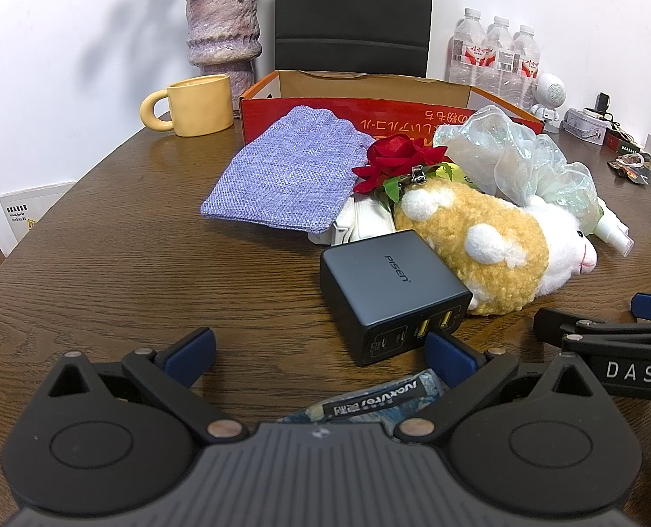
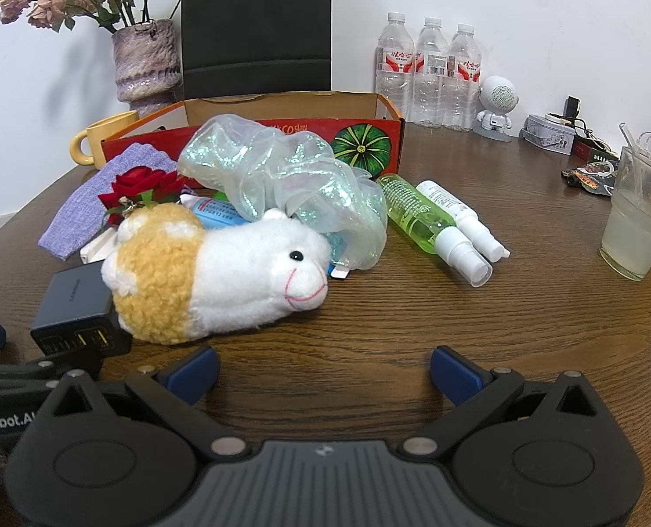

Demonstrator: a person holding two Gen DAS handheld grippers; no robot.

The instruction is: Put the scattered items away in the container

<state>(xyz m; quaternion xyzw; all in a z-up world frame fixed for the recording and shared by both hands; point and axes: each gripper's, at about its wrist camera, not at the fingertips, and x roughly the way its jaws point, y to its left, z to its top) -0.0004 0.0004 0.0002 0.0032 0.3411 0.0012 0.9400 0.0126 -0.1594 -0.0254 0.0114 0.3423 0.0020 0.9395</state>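
Fluffy yellow-and-white plush toy (image 2: 215, 272) lies before the red cardboard box (image 2: 369, 131); left claw (image 1: 321, 351) and right claw (image 2: 323, 373) gape empty; charger (image 2: 77, 307) partly hidden behind the toy.

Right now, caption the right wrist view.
Open right claw faces a plush, sprays and box.

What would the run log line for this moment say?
left gripper: open, empty | right gripper: open, empty | plush toy, charger, purple pouch: on table | box: nothing seen inside
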